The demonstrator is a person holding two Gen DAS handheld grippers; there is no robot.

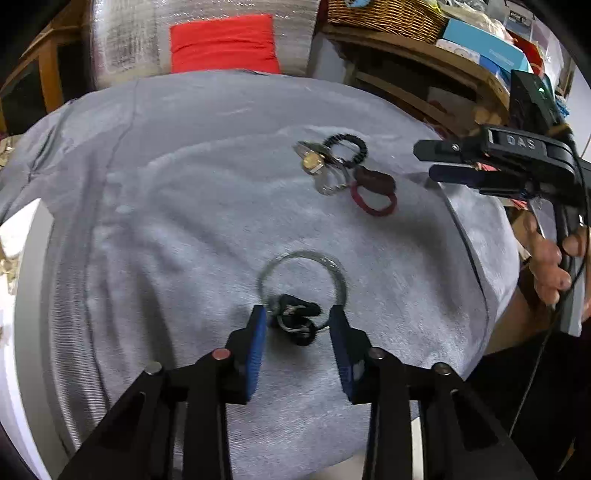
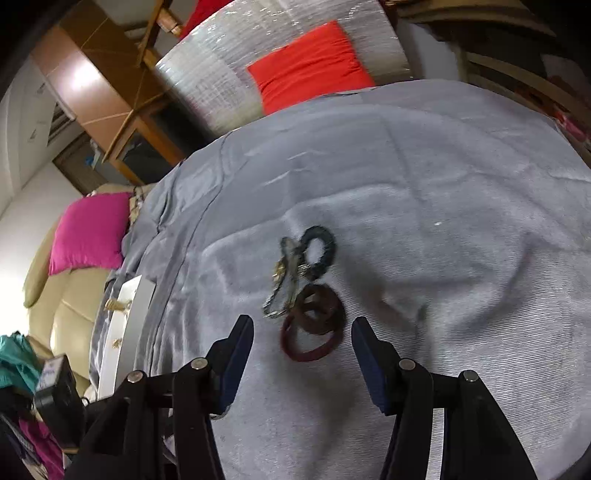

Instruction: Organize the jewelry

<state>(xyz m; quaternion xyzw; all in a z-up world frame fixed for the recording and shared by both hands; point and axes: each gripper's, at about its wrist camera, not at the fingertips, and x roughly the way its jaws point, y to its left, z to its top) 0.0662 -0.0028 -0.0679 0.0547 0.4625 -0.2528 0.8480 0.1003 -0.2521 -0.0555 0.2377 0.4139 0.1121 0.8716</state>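
In the left wrist view a thin silver hoop (image 1: 301,258) with a small dark piece and rings (image 1: 295,321) lies on the grey cloth (image 1: 184,221). My left gripper (image 1: 299,321) stands open around the dark piece, its blue pads (image 1: 258,339) on either side and not pressing on it. Further back lies a small heap: a black hair tie (image 1: 347,147), a gold piece (image 1: 312,162), a brown tie (image 1: 373,179) and a red tie (image 1: 373,203). My right gripper (image 2: 301,325) hangs open just over the red tie (image 2: 306,347) and brown tie (image 2: 319,306); a chain (image 2: 282,291) and the black tie (image 2: 319,251) lie beyond.
A white tray (image 2: 125,314) with small gold pieces sits at the cloth's left edge. A person's hand (image 1: 550,266) holds the right gripper (image 1: 424,162) at the right. Behind the table are a red cushion (image 1: 225,44), a wicker basket (image 1: 384,14) and a pink cushion (image 2: 88,232).
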